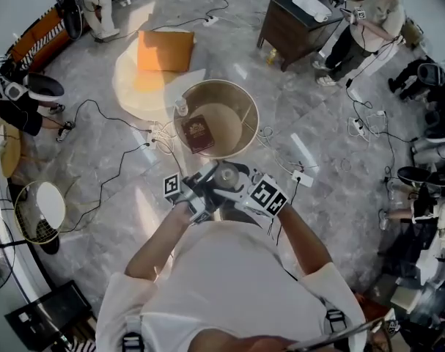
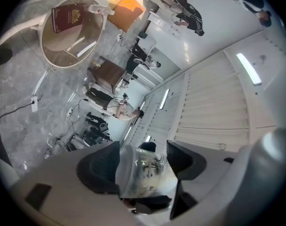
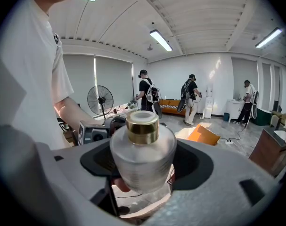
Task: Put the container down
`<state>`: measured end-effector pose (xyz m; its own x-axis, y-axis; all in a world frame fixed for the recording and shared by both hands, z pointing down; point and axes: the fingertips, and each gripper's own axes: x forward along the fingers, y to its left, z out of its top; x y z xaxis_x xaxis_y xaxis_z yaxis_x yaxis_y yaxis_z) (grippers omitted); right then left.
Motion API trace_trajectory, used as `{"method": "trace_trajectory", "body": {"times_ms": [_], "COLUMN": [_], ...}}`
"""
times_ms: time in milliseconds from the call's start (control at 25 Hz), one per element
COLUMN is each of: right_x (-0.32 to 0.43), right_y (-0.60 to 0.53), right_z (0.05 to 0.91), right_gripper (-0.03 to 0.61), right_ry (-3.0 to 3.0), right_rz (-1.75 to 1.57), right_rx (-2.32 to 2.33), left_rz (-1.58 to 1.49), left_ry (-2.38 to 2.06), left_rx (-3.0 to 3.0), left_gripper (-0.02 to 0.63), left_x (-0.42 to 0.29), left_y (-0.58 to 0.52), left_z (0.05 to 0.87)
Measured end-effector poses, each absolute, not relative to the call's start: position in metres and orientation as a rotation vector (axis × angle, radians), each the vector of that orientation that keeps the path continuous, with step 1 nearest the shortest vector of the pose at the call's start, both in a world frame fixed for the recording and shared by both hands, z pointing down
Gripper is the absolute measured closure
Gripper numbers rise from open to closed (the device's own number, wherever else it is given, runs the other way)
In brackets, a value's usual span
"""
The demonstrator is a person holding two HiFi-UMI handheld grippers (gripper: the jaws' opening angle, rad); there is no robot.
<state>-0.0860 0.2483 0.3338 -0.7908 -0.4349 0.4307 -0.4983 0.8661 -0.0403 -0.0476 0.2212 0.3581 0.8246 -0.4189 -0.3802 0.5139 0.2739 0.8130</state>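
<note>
on the round table the booklet lies toward the left edge, with a small bottle at that edge behind it. just before the near edge we hold the container in the right gripper, and a clear piece in the left gripper beside it.

Clamped in the left gripper, a translucent piece, possibly a cap, shows blurred, its dark print unreadable and its lower end lost behind the gripper's body; the frosted container in the right gripper hides its base likewise; from overhead both tools mask it; the red booklet bears lettering too small to read.
</note>
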Motion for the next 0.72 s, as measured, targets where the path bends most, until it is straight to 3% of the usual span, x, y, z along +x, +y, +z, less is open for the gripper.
{"method": "trace_trajectory", "body": {"times_ms": [720], "right_x": [-0.009], "right_y": [0.148], "right_z": [0.346], "right_gripper": [0.242], "right_ry": [-2.666], "right_rz": [0.206], "right_rx": [0.536], "left_rz": [-0.736], "left_ry": [-0.020], "left_rx": [1.159], "left_gripper": [0.318], "left_x": [0.025], "left_y": [0.114], "left_z": [0.367]}}
